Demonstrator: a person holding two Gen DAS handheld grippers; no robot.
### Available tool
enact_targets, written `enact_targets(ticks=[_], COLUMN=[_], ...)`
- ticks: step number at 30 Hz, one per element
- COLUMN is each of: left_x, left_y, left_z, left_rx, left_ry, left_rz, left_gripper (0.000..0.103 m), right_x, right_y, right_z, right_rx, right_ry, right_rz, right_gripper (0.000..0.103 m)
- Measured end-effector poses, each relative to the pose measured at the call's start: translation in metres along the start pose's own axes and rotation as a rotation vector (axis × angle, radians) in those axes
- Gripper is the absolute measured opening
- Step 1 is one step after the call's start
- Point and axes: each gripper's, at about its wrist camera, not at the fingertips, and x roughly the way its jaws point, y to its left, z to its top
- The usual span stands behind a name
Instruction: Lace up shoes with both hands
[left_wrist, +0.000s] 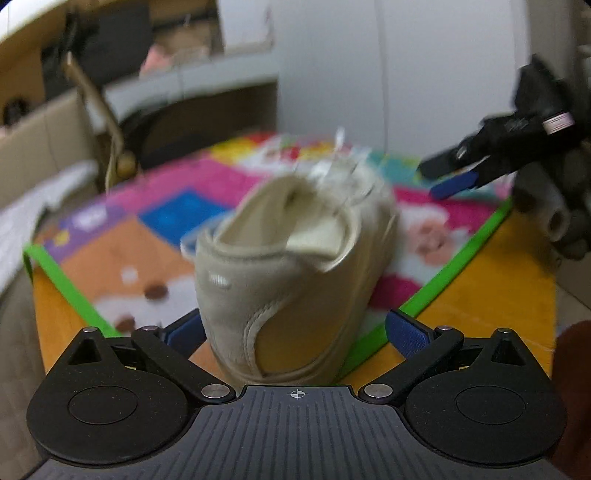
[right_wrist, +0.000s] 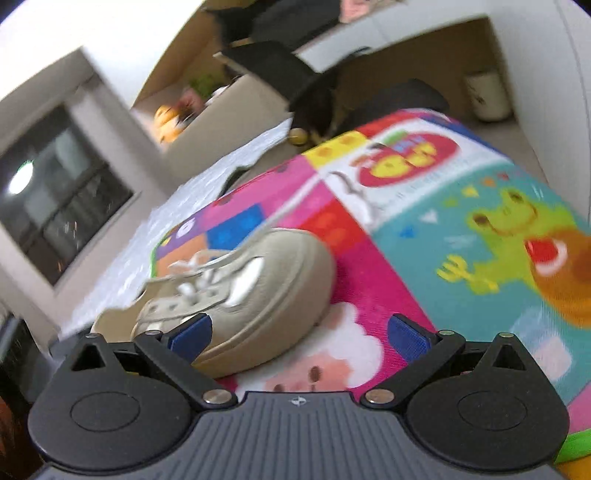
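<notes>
A beige low-top leather shoe (left_wrist: 291, 266) stands on a bright cartoon-printed play mat (left_wrist: 162, 229), which lies on the orange worktop (left_wrist: 480, 295). In the left wrist view its heel sits between the left tool's (left_wrist: 295, 332) spread fingers, toe pointing away; the right tool (left_wrist: 452, 177) hangs beyond it to the right. In the right wrist view the shoe lies left of the right tool's centre, and cardboard boxes (right_wrist: 229, 99) stand behind the mat.

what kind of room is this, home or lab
Most likely a lived-in home room, not a lab. A beige shoe sits on a bright children's cartoon play mat, open cardboard boxes full of clutter stand behind it, and a dark window suggests night.
</notes>
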Motion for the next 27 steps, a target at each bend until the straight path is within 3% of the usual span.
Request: enact_targets(ticks=[2,4,7,9,11,13,15,16,18,21,24,27], left_x=[0.018,0.02,0.014,0.009,0.001,-0.008,-0.022,-0.029,-0.042,-0.05,-0.039,-0.005], left_y=[0.009,0.018,0.018,0.019,0.021,0.012,-0.015,-0.029,-0.054,-0.051,-0.004,0.064], left_z=[0.002,0.005,0.006,0.004,0.002,0.009,0.025,0.036,0.056,0.065,0.067,0.079], left_rx=[-0.074,-0.182,-0.261,-0.313,-0.41,-0.469,-0.383,-0.317,-0.189,-0.126,-0.273,-0.576], left_ry=[0.075,0.066,0.046,0.041,0.049,0.027,-0.099,-0.15,-0.218,-0.238,-0.239,-0.192], left_rz=[-0.002,-0.037,-0.067,-0.109,-0.198,-0.332,-0.488,-0.55,-0.619,-0.608,-0.562,-0.483], left_gripper=[0.103,0.103,0.103,0.103,0.103,0.103,0.103,0.103,0.103,0.103,0.103,0.103], right_x=[0.004,0.016,0.037,0.049,0.058,0.067,0.077,0.075,0.052,0.002,-0.034,-0.049], right_y=[-0.012,-0.017,-0.014,-0.006,0.005,0.022,0.049,0.066,0.095,0.118,0.1,0.074], right_z=[0.004,0.012,0.026,0.036,0.051,0.075,0.111,0.13,0.157,0.171,0.136,0.073], right_rx=[0.086,0.176,0.277,0.287,0.247,0.184,0.098,0.03,-0.159,-0.414,-0.51,-0.517], right_ry=[-0.022,-0.017,0.039,0.062,0.067,0.08,0.109,0.097,-0.009,-0.174,-0.191,-0.077], right_rz=[0.045,0.102,0.191,0.157,0.127,0.191,0.373,0.423,0.354,0.19,0.072,-0.003], right_gripper=[0.103,0.103,0.103,0.103,0.103,0.103,0.103,0.103,0.103,0.103,0.103,0.103])
